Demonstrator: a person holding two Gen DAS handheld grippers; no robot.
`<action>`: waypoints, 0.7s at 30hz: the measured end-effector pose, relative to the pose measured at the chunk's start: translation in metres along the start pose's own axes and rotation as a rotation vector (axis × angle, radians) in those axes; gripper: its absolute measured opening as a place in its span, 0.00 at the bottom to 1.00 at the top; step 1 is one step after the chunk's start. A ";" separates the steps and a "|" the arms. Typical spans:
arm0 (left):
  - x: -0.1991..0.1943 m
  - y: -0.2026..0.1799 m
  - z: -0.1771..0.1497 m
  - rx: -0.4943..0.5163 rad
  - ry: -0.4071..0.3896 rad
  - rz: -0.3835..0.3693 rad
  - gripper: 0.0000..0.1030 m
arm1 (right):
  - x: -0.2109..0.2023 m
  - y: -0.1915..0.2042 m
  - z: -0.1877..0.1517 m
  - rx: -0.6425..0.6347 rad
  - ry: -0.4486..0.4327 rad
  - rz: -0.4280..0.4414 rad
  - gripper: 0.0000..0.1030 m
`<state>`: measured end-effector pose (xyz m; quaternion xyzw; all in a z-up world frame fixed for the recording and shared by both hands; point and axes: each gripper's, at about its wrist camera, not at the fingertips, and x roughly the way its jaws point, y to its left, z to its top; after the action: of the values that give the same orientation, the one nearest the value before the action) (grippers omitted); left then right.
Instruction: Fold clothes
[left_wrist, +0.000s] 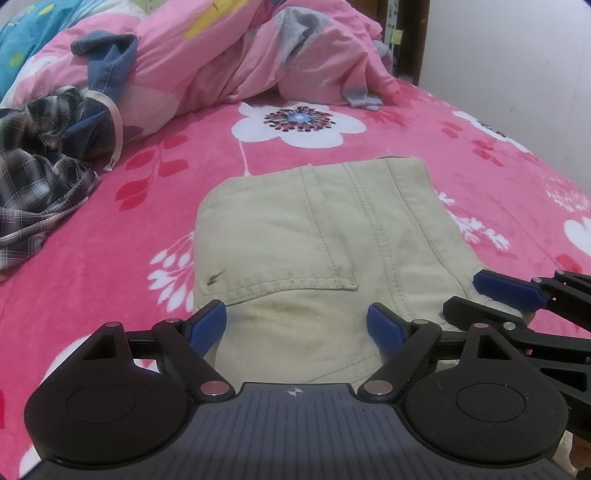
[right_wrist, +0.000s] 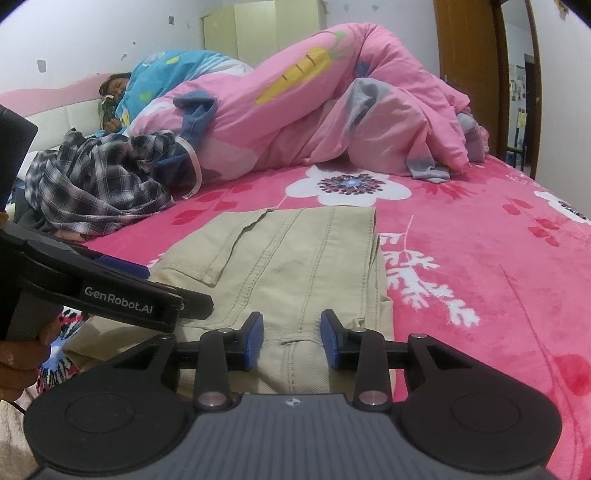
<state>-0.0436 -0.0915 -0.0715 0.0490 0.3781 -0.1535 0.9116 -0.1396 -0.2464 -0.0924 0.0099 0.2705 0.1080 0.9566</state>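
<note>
Item: beige trousers (left_wrist: 314, 251), folded into a compact block, lying flat on the pink flowered bedspread (left_wrist: 147, 221) directly ahead of and under both tools.

Left gripper (left_wrist: 296, 326): jaws spread wide, poised over the near edge of the trousers, nothing pinched between the pads.

Right gripper (right_wrist: 291, 339): jaws partly apart over a seam at the near edge; the pads stand either side of the cloth and do not appear to press on it. It sits just beside the left gripper, to that tool's right.

Risks, as judged:
- The top layer may slide off the lower one if either tool drags forward, since the fold is loose at the far end and nothing pins it.
- The two tools stand close together; a sideways move by either could knock the other.
- A pad closing on one layer only would lift it and undo the fold.
- The plush bedspread may bunch under a push.

Edges and room:
- Ahead of the tools, beyond the trousers: a bare stretch of bedspread, then the heaped pink quilt (right_wrist: 351, 110), well apart.
- Ahead and to the left: a crumpled checked shirt (right_wrist: 96, 181) and a blue garment (right_wrist: 195, 110), near but not touching the trousers.
- To the right: open bedspread running to the bed's far side.
- A person lies under the quilt at the far left; keep clear.
</note>
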 end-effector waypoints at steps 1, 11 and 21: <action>0.000 0.000 0.000 0.000 0.001 -0.001 0.83 | 0.000 -0.001 0.000 0.001 0.000 0.001 0.35; -0.003 0.013 0.006 -0.039 0.011 -0.041 0.84 | -0.020 0.001 0.012 0.005 -0.068 0.004 0.41; -0.029 0.046 0.018 -0.185 -0.023 -0.016 1.00 | -0.048 -0.025 0.033 0.233 -0.124 -0.043 0.77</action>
<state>-0.0368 -0.0446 -0.0396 -0.0403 0.3806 -0.1256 0.9153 -0.1579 -0.2794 -0.0414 0.1217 0.2219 0.0543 0.9659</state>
